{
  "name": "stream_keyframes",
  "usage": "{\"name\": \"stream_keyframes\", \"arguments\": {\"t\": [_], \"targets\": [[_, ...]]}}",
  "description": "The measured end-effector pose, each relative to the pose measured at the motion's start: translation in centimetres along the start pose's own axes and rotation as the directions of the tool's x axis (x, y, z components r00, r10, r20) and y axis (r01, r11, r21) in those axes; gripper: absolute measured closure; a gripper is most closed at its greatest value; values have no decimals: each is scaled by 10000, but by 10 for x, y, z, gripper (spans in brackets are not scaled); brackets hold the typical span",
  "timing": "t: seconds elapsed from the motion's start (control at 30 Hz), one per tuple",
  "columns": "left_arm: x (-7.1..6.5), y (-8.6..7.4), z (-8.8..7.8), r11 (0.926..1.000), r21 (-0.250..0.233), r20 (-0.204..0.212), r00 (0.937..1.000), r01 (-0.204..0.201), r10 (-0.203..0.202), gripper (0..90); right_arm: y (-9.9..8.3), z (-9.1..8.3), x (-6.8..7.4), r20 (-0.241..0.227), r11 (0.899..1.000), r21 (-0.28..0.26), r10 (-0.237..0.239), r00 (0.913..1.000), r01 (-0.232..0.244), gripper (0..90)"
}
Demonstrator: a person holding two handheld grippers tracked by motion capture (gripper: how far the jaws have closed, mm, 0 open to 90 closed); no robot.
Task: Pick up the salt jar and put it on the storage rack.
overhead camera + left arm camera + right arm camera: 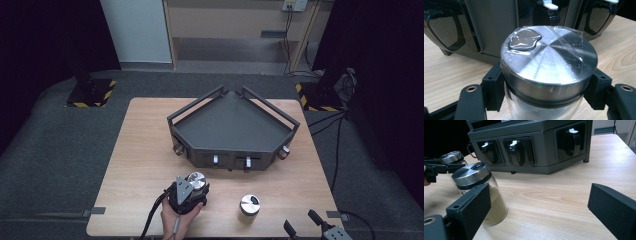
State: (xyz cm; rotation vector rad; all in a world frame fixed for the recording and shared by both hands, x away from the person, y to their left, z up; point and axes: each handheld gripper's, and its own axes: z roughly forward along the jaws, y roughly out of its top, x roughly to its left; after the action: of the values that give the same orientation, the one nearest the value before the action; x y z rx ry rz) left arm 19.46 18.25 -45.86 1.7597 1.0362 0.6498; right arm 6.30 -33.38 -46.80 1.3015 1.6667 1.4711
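Left gripper (192,192) jaws clamped — right gripper (307,223) jaws wide apart

No readable text, label, brand, number or sign is found in any view. The jar lid (549,60) held at the left is bare brushed metal under clear tape. The rack front (534,152) carries no lettering. Yellow-black hazard stripes are noted on the floor bases (92,92), without wording.

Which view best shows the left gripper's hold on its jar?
The left gripper view: the jar sits close up with a black pad pressed on either side below its steel lid. The high view shows the left gripper from above, the pads hidden. The right gripper view shows it far off at the left edge.
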Motion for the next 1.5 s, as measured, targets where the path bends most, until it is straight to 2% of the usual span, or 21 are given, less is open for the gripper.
{"name": "stream_keyframes", "arguments": {"t": [0.07, 0.2, 0.3, 0.33, 0.37, 0.47, 0.5, 0.57, 0.7, 0.73, 0.77, 0.83, 0.97, 1.03, 1.2, 1.23, 1.27, 1.37, 1.4, 1.47, 1.5], "targets": [[1, 2, -1, 10000, 90, -2, 10000, -4, 4, 304, 0, 0, 0, 1, 10000, -13, -26, 10000, 26, 49], [0, 8, -9, 9989, -439, -45, 9998, -172, 170, 304, 0, -1, 0, -38, 10000, -23, -19, 10000, 19, 50], [-1, 15, -19, 9952, -971, 41, 9999, -140, 145, 304, 0, 0, -1, -61, 10000, -27, -7, 10000, 7, 50], [-1, 15, -19, 9952, -971, 41, 9999, -140, 145, 304, 0, 0, -1, -63, 10000, -31, -15, 10000, 15, 50], [-3, 20, -26, 9905, -1360, 58, 9997, -224, 234, 304, 0, 0, -1, -65, 10000, -31, -15, 10000, 15, 50], [-6, 28, -35, 9824, -1814, 30, 9990, -435, 448, 304, 0, 0, -1, -77, 10000, -39, -6, 10000, 6, 50], [-6, 28, -35, 9824, -1814, 30, 9990, -435, 448, 304, 0, 0, -1, -77, 10000, -39, -6, 10000, 6, 50], [-8, 33, -41, 9772, -2040, -46, 9982, -597, 600, 304, 1, -1, -1, -92, 10000, -44, -35, 10000, 35, 50], [-10, 44, -50, 9701, -2358, -201, 9983, -575, 543, 304, 0, -1, 0, -140, 9999, -62, -89, 9999, 88, 51], [-10, 51, -53, 9636, -2585, -325, 9975, -686, 623, 304, 0, -1, 0, -142, 9999, -64, -99, 9998, 98, 51], [-10, 51, -53, 9636, -2585, -325, 9975, -686, 623, 304, 0, -1, 0, -142, 9999, -64, -99, 9998, 98, 51], [-9, 61, -56, 9543, -2896, -435, 9970, -736, 636, 304, 0, -1, 1, -141, 9999, -66, -106, 9998, 105, 51], [-7, 72, -56, 9499, -3055, -470, 9974, -656, 538, 305, 0, -1, 1, -122, 9999, -71, -128, 9998, 127, 51], [-7, 82, -53, 9447, -3191, -541, 9966, -755, 614, 304, 0, -1, 1, -100, 9999, -79, -137, 9999, 136, 51], [-7, 97, -41, 9413, -3287, -533, 9966, -765, 623, 304, 0, -2, 1, -67, 9998, -99, -145, 9999, 144, 51], [-6, 107, -30, 9433, -3225, -489, 9966, -789, 667, 304, 0, -2, 2, -22, 9999, -115, -126, 9999, 126, 51], [-6, 107, -30, 9433, -3225, -489, 9966, -789, 667, 304, 0, -2, 2, -22, 9999, -115, -126, 9999, 126, 51], [-5, 123, -11, 9467, -3082, -527, 9953, -934, 810, 304, 0, -2, 2, 17, 9998, -128, -124, 9999, 124, 51], [-3, 134, 3, 9484, -3039, -568, 9954, -910, 774, 304, 0, -1, 2, 19, 9998, -130, -126, 9999, 126, 51], [0, 144, 17, 9489, -3016, -654, 9949, -930, 767, 304, 0, -1, 2, 30, 9998, -130, -133, 9999, 133, 51], [0, 151, 29, 9485, -3030, -815, 9941, -930, 714, 304, 0, -1, 2, 45, 9998, -131, -136, 9999, 136, 51]]}}
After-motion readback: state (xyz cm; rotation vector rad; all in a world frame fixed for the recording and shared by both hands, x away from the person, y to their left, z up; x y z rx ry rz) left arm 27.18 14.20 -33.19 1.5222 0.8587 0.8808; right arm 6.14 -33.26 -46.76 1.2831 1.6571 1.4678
